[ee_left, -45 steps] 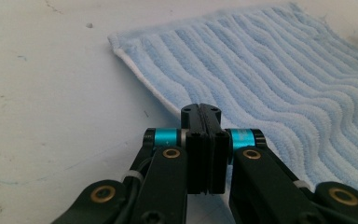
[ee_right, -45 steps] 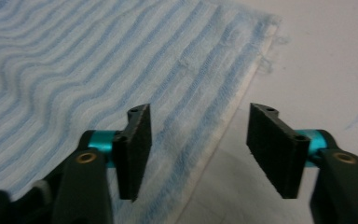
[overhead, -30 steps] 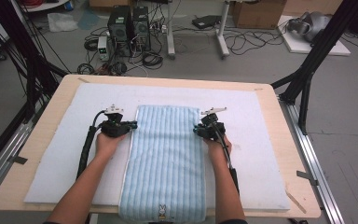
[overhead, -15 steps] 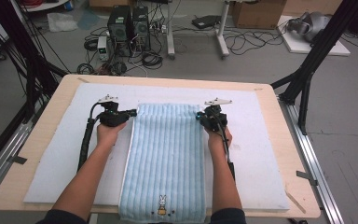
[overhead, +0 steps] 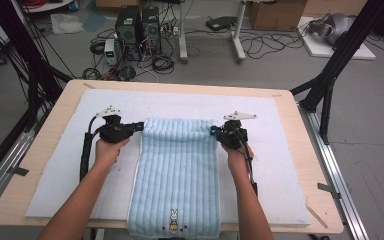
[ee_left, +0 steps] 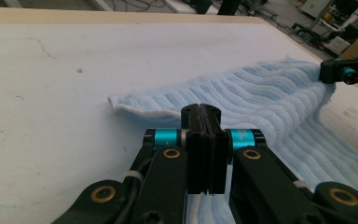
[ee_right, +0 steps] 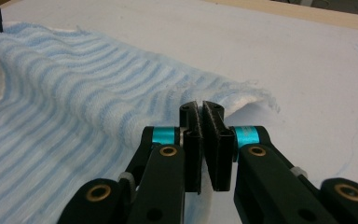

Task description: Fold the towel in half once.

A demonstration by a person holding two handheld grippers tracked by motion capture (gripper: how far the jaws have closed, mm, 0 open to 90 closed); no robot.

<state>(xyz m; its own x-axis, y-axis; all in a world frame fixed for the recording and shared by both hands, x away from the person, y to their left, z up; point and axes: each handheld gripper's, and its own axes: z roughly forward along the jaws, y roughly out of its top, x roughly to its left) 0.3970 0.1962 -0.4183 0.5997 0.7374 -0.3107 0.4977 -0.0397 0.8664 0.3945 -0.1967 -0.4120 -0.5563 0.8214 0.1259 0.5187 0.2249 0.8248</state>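
Blue striped towel (overhead: 177,175) far edge raised, pinched by left tool (overhead: 139,126) and right tool (overhead: 213,131) at its corners.

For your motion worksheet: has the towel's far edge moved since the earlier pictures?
Yes. The towel's far edge has moved toward the table's far edge, gripped by the left gripper and right gripper.

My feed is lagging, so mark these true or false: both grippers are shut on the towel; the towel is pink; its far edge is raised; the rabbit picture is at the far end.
1. The left gripper and right gripper are shut on the blue striped towel: true.
2. The towel is pink: false, light blue.
3. Its far edge is raised off the white mat: true.
4. The rabbit picture is at the far end: false, near end.
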